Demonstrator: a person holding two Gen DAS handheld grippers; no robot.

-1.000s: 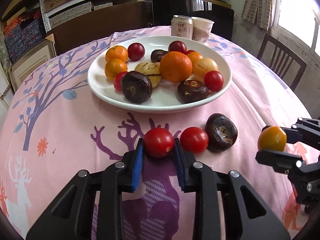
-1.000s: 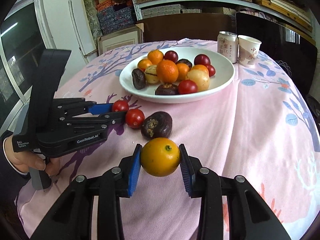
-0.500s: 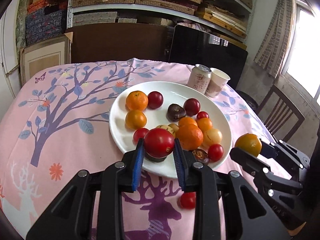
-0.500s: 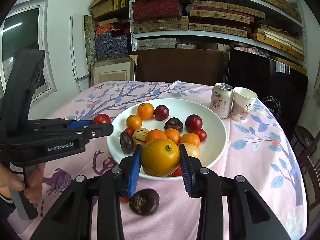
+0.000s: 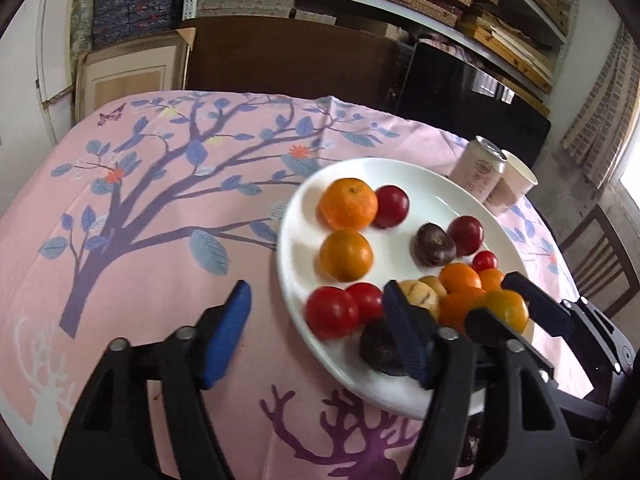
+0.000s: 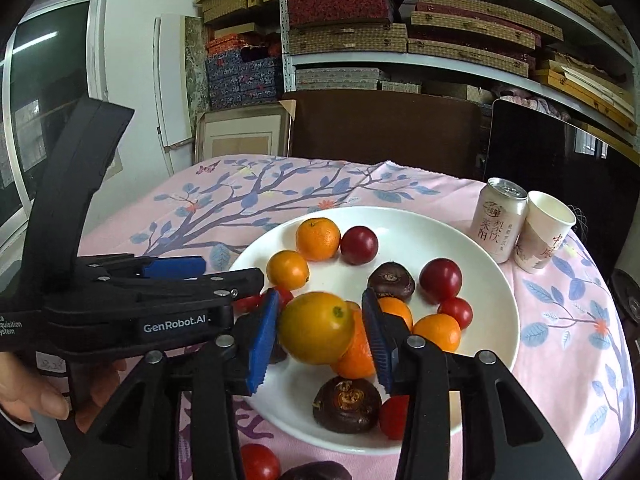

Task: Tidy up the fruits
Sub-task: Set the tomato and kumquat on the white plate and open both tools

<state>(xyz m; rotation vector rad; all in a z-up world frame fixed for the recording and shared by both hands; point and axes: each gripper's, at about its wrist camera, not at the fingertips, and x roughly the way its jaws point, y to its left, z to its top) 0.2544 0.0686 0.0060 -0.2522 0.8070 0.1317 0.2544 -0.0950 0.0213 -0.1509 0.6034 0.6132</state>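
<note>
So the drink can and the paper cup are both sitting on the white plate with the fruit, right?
Not quite. The drink can and the paper cup do stand side by side, but on the pink tablecloth just behind the white plate, not on it. The right wrist view shows them clear of its rim. Only the fruit is on the plate.

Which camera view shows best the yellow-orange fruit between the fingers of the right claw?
The right wrist view: the yellow-orange fruit sits large and unobstructed between the opening right claw above the white plate. The left wrist view shows it smaller, partly hidden by a black finger.
</note>
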